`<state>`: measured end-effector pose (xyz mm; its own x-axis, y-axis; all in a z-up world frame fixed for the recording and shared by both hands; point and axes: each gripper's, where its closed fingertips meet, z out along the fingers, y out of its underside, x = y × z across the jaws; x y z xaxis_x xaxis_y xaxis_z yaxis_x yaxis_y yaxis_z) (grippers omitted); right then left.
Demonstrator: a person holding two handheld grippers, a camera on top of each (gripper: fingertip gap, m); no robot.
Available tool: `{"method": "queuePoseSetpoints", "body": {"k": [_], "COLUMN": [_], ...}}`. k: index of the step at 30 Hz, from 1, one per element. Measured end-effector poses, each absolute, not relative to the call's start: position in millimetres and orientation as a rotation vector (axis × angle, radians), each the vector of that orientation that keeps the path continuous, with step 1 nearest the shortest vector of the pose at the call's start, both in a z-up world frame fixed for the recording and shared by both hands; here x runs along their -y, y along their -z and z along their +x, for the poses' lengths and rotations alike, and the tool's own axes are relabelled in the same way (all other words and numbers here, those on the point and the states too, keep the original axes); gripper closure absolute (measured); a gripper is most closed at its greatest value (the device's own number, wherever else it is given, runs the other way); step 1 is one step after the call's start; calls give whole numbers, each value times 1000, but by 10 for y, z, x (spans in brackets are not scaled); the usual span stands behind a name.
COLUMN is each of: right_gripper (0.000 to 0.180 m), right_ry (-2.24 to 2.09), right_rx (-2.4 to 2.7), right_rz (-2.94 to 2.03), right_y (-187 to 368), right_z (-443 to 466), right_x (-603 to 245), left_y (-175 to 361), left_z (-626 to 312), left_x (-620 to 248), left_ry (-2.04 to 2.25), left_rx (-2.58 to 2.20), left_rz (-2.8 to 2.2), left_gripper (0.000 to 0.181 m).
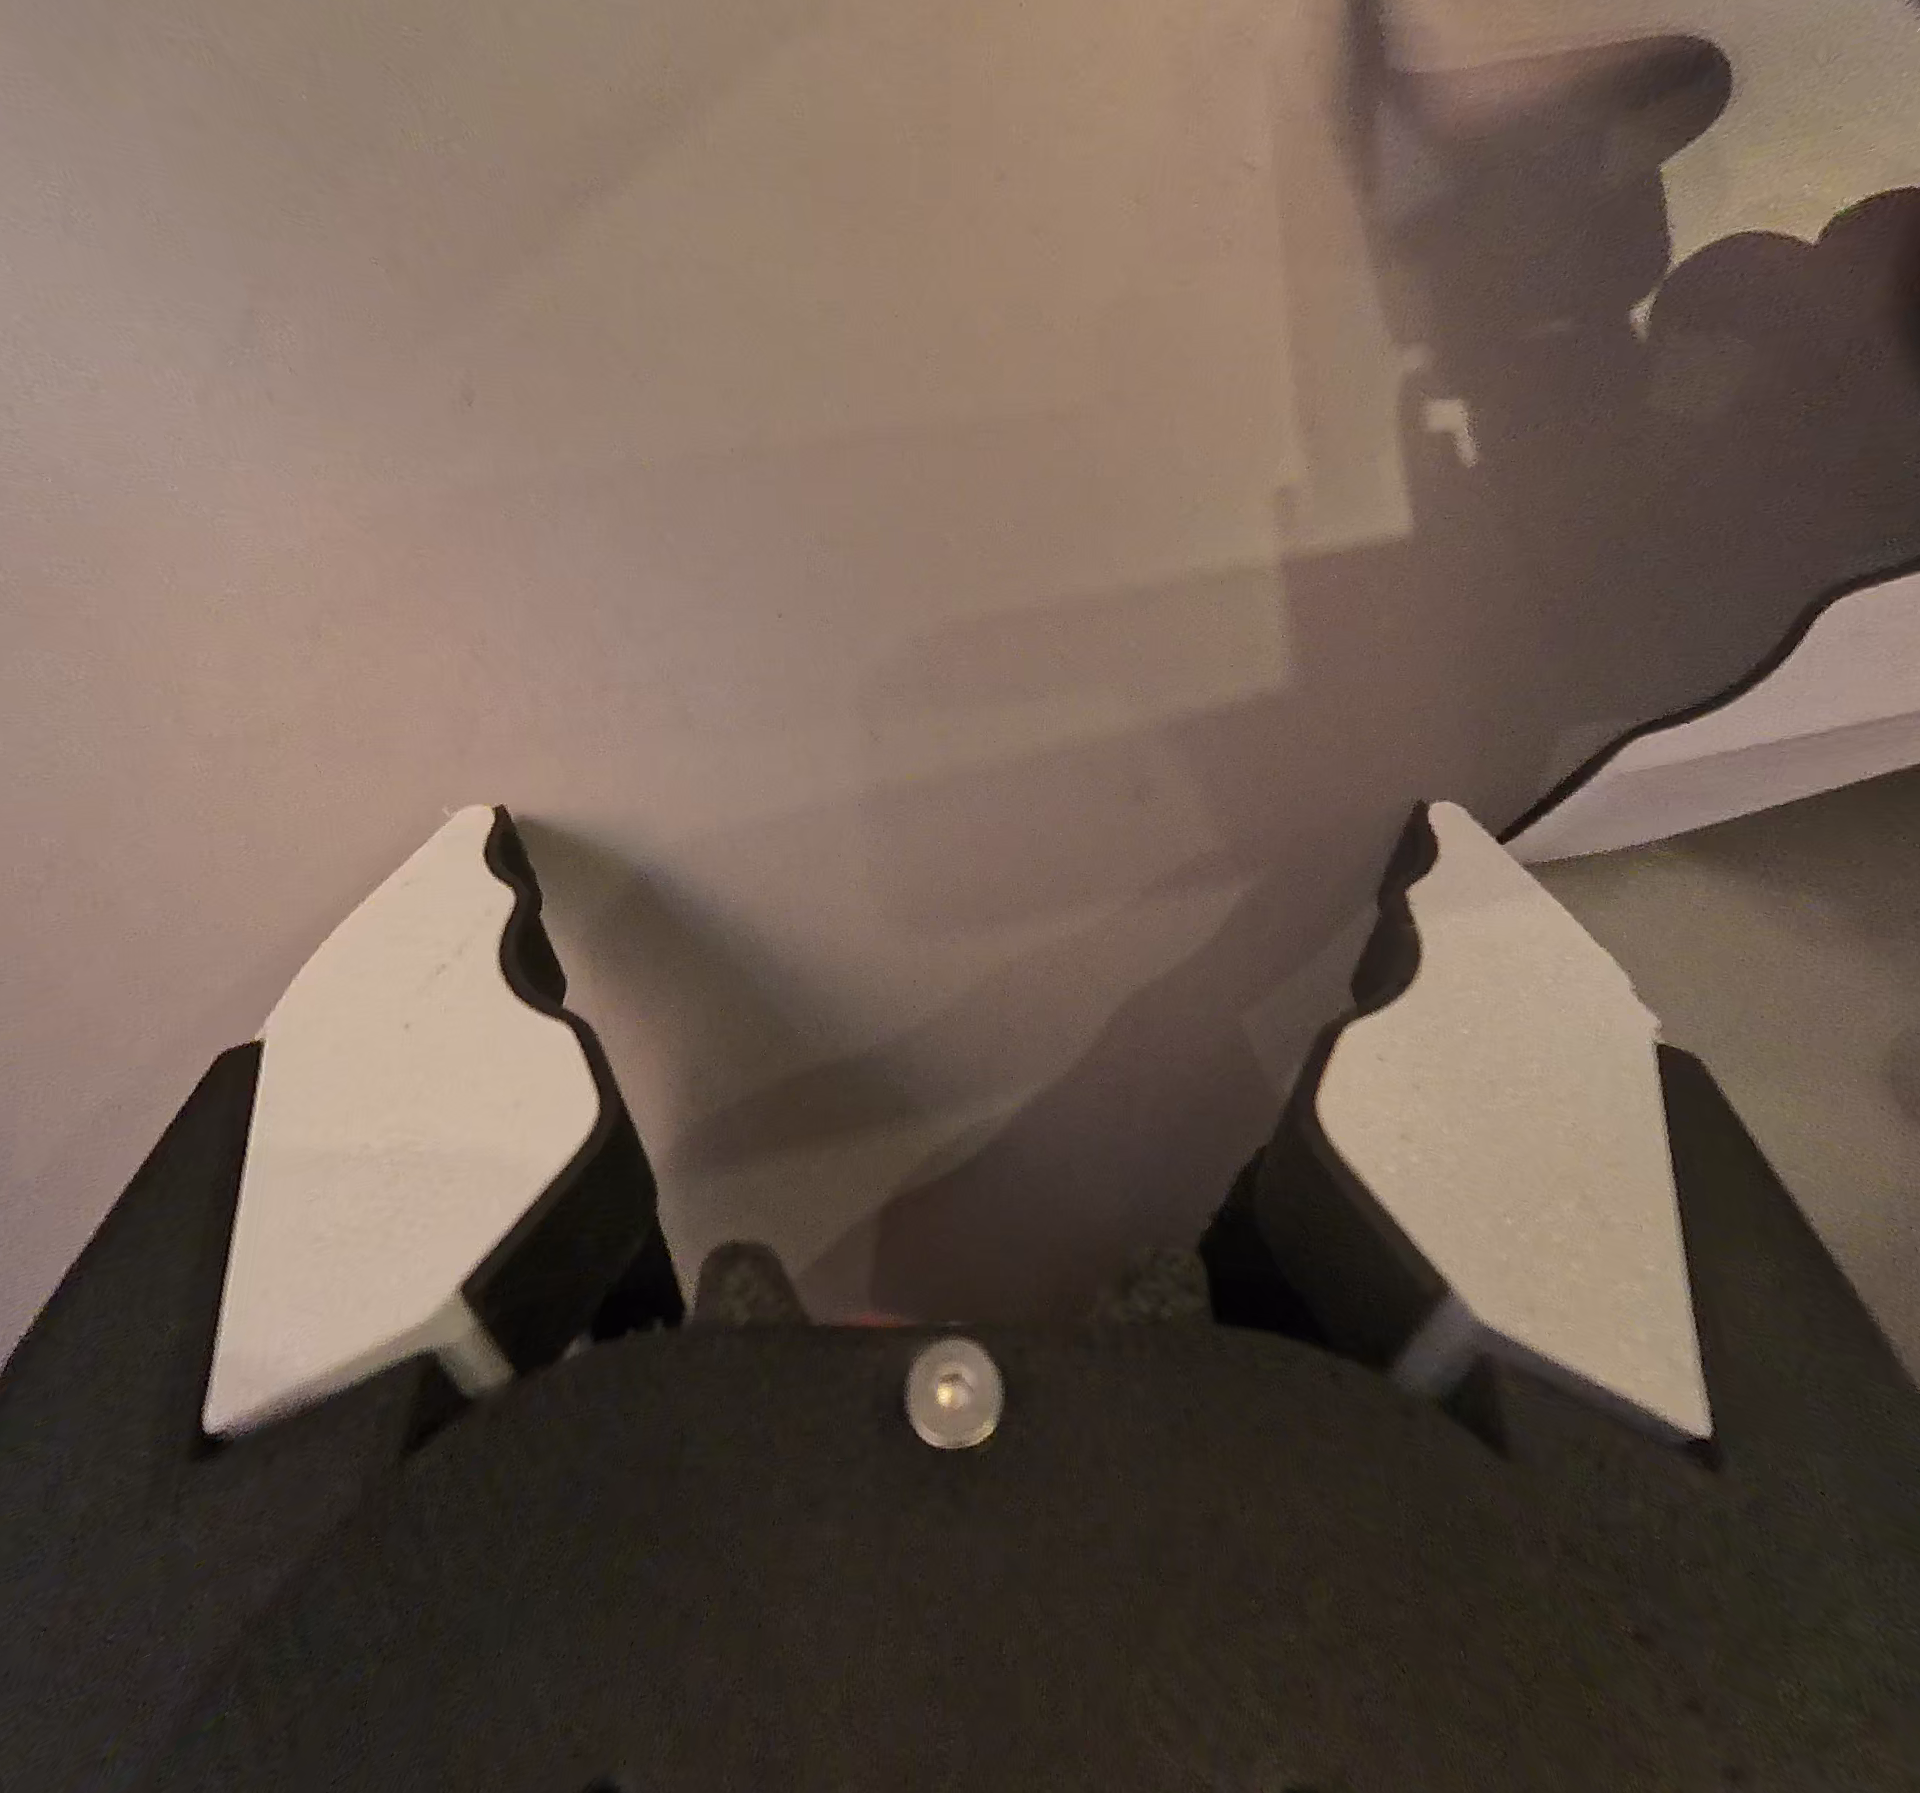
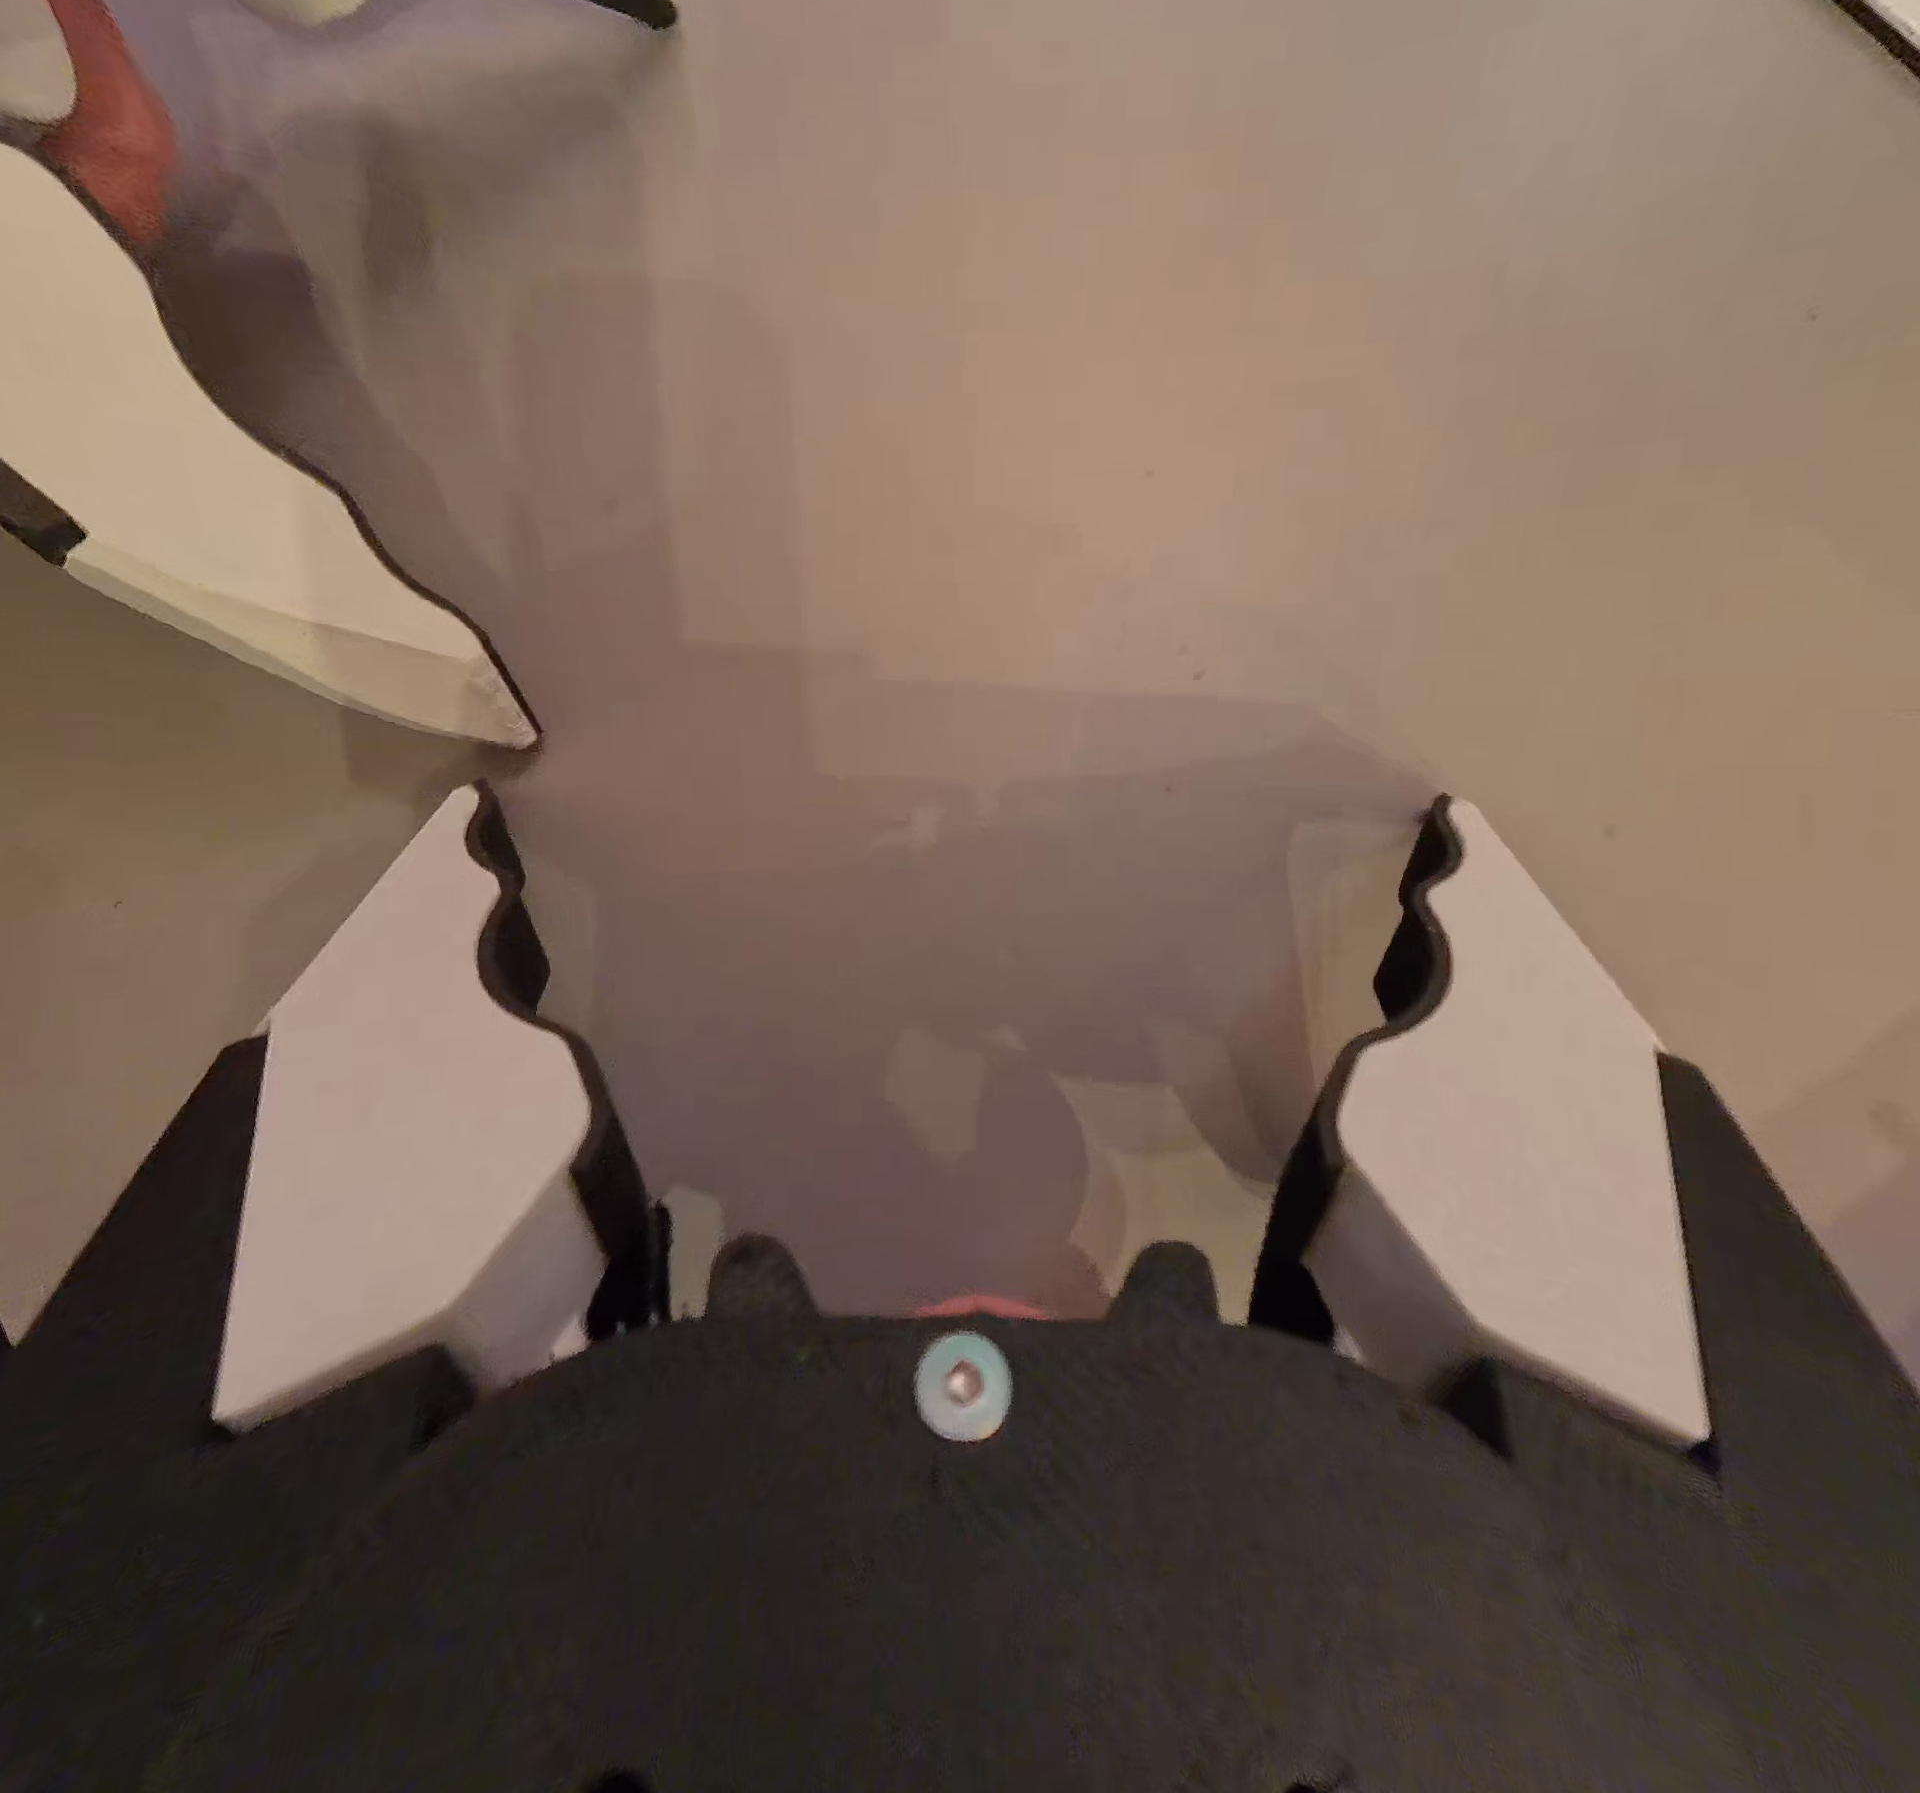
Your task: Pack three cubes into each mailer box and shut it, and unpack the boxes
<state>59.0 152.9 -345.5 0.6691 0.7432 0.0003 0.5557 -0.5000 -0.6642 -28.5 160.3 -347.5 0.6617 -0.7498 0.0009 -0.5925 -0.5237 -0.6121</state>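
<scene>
No mailer box and no cube shows in either view, so their place cannot be told. Both wrist views look down on a plain, pale, matte tabletop crossed by soft grey shadows. The left gripper has its two fingers spread wide apart with nothing between them; each finger is a white, flat-faced wedge with a black wavy inner pad, set on a rough black body. The right gripper is likewise spread and empty, built the same way. In the right wrist view the left gripper's white finger reaches in from the left edge, its tip near the right gripper's left fingertip. A thin black cable trails across the right side of the tabletop.
</scene>
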Motion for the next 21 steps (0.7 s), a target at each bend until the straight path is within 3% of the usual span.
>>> {"method": "queuePoseSetpoints", "body": {"k": [21], "right_gripper": [19], "right_ry": [-423], "right_rx": [1054], "right_rz": [-2232], "right_y": [3460], "right_z": [559], "right_x": [-1561], "left_y": [3481], "left_z": [-187], "left_x": [-1686], "left_ry": [339], "left_rx": [-1030], "left_rz": [-2327], "left_gripper": [34]}}
